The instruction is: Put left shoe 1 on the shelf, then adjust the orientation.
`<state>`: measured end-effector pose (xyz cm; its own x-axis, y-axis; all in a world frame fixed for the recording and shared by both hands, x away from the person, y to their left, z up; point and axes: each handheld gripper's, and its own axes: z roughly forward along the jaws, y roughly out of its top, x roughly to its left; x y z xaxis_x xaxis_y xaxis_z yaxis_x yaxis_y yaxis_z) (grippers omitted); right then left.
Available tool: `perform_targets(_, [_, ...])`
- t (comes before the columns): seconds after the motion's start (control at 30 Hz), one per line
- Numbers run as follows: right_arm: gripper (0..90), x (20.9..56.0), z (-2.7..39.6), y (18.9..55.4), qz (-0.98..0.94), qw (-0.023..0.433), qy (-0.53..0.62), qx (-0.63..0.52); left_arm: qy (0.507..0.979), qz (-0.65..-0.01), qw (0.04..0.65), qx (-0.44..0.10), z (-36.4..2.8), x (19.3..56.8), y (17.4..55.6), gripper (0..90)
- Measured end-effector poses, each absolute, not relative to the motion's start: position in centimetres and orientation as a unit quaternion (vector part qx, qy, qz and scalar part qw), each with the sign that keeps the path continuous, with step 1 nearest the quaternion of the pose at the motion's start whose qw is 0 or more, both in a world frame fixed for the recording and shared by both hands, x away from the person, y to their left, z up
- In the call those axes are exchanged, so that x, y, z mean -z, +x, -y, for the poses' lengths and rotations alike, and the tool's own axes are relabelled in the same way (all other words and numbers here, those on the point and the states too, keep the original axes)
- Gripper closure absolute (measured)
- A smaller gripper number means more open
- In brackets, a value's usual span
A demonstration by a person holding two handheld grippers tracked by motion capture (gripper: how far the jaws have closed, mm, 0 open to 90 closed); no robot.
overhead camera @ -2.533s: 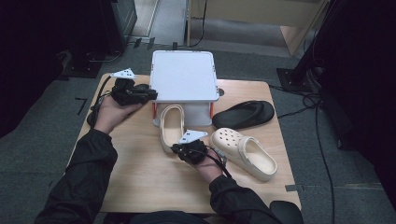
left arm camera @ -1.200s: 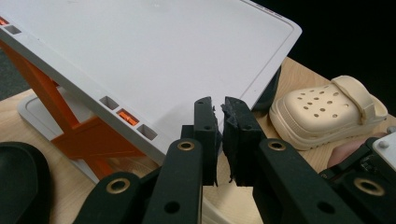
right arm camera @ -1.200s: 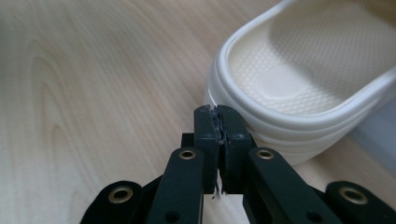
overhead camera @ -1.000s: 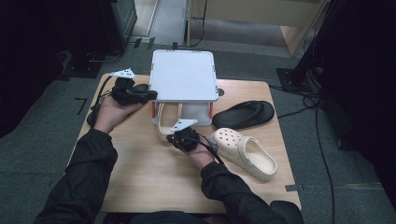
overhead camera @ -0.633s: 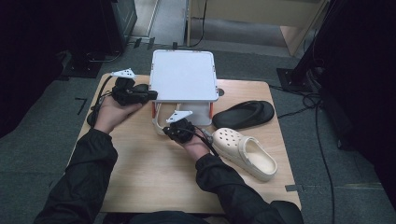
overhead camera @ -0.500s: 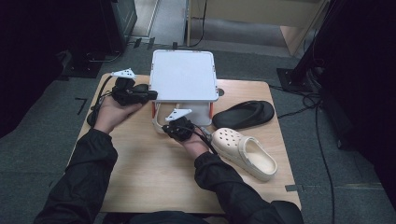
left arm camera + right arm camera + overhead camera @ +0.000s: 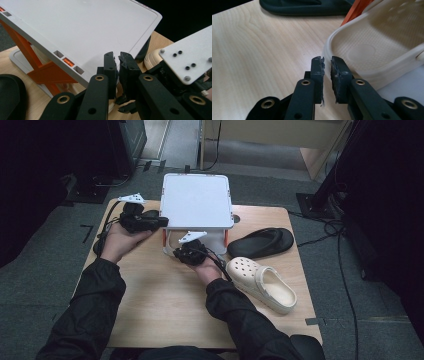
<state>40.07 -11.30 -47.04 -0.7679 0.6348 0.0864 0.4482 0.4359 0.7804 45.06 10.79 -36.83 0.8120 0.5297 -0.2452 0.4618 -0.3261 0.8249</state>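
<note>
At the far left, a person's left gripper [image 7: 161, 222] [image 7: 117, 56] meets the near left corner of a white two-level shoe rack [image 7: 196, 200] [image 7: 87, 30]. Its fingers are drawn together to a slit, tips against the rim of the top shelf. Whether they pinch that rim cannot be made out. In the left gripper view a black curved shape [image 7: 10, 100] at the bottom left corner is cut off by the frame and hard to identify.

The rack stands on orange posts on the wooden surface [image 7: 150, 310]. On its lower level lies a cream clog [image 7: 168, 240] [image 7: 367, 42], mostly hidden from the high view by the top shelf, with a curve of it showing at the open front.

Just in front of the rack, the right gripper [image 7: 176, 254] [image 7: 326, 60] points at that clog. Its fingers have just been opening and stand a narrow gap apart. The clog's heel rim lies at their tips, not pressed by the pads. Beyond the fingertips a dark slipper [image 7: 307, 6] is cropped by the top of the right gripper view.

Right of both pairs of fingers, well apart from them, a black slide [image 7: 261, 242] lies beside the rack. A second cream clog [image 7: 262, 284] lies just beside the right forearm.
</note>
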Motion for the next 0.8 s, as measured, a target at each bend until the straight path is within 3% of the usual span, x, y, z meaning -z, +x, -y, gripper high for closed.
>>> perform_targets(0.3, [69.5, 45.4, 13.3, 37.8, -0.843, 0.088, 0.309, -0.431, 0.816, -0.304, 0.49, -0.044, -10.7, 36.7, 44.9, 79.1])
perform_targets(0.8, [63.7, 42.8, 19.8, 34.6, -0.837, 0.091, 0.316, -0.437, 0.811, -0.31, 0.496, -0.025, -10.6, 36.7, 44.9, 68.8])
